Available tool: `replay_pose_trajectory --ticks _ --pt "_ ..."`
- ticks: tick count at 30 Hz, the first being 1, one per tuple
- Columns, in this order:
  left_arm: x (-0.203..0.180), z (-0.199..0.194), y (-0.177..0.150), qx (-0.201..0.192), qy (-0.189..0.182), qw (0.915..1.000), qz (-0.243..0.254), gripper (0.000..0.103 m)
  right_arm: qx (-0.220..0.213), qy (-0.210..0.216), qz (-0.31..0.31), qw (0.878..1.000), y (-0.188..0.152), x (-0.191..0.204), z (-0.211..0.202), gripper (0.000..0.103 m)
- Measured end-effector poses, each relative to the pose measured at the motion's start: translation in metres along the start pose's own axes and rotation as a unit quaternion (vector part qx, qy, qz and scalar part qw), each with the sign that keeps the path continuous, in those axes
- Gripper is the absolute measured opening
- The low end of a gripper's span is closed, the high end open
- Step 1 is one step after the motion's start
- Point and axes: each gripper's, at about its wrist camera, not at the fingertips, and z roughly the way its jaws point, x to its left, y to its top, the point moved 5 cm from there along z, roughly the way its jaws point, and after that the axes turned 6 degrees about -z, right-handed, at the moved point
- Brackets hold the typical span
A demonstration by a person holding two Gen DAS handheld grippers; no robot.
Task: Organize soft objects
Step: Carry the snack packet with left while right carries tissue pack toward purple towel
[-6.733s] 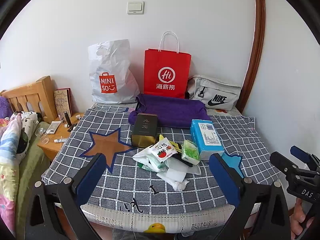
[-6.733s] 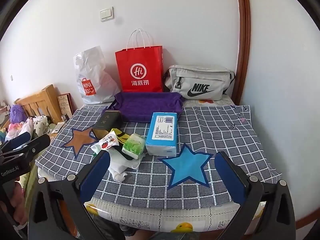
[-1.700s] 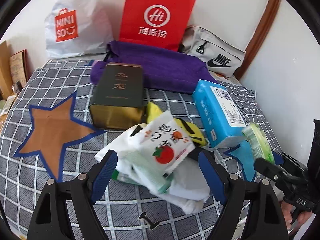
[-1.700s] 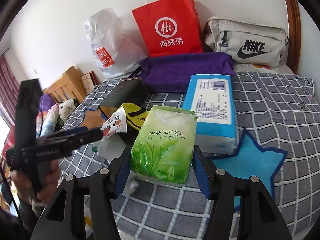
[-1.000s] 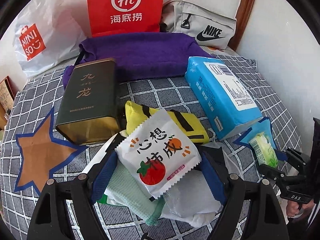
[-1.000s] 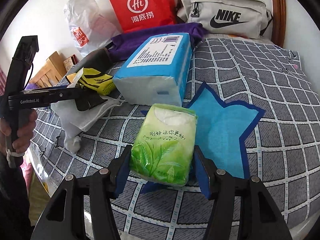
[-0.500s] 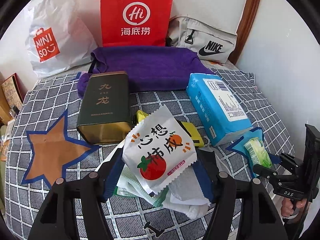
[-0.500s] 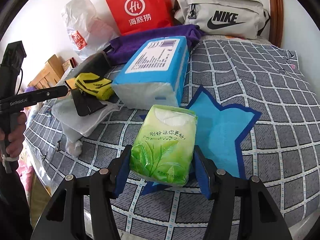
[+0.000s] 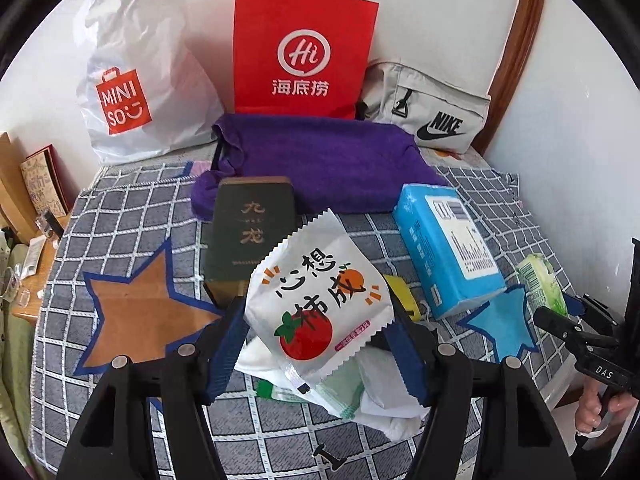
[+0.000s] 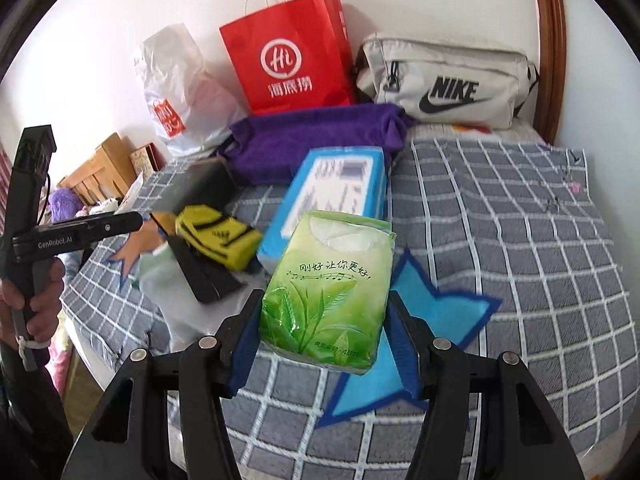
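My left gripper (image 9: 316, 332) is shut on a white snack packet (image 9: 320, 292) with a tomato print, held just above a pile of white and green soft packs (image 9: 380, 400). My right gripper (image 10: 326, 320) is shut on a green tissue pack (image 10: 328, 292), raised over the blue star patch (image 10: 432, 320). In the left wrist view the same green tissue pack (image 9: 542, 284) shows at the far right. A blue tissue pack (image 10: 336, 192) lies behind it. A yellow and black pouch (image 10: 220, 236) lies by the pile.
On the checked bedspread (image 9: 120, 216) lie a dark green tin (image 9: 248, 228), a brown star patch (image 9: 140, 312) and a purple towel (image 9: 320, 160). A white Miniso bag (image 9: 132, 80), a red paper bag (image 9: 304, 52) and a grey Nike bag (image 9: 432, 120) line the wall.
The left jaws closed onto the snack packet and lifted it off the pile. The right gripper rose with the green tissue pack above the blue star.
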Motion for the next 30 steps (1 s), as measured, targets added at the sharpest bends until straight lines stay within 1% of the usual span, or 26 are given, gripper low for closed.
replay_pose_trajectory --ticks 5,14,22,30 --pt "0.008 -0.006 0.020 -0.010 0.004 0.9999 -0.006 0.066 -0.013 -0.004 -0.002 1.000 0.031 0.004 -0.002 0.058" --pt "0.026 -0.007 0.054 -0.024 0.013 0.9994 -0.023 0.066 -0.015 -0.014 0.001 1.000 0.083 0.006 0.011 0.058" --pt "0.035 0.005 0.080 -0.024 0.019 0.9990 -0.034 0.066 -0.022 -0.020 0.003 1.000 0.123 0.001 0.022 0.058" --pt "0.041 0.026 0.105 -0.019 0.024 0.9988 -0.038 0.066 -0.024 -0.021 -0.005 0.999 0.159 -0.002 0.042 0.058"
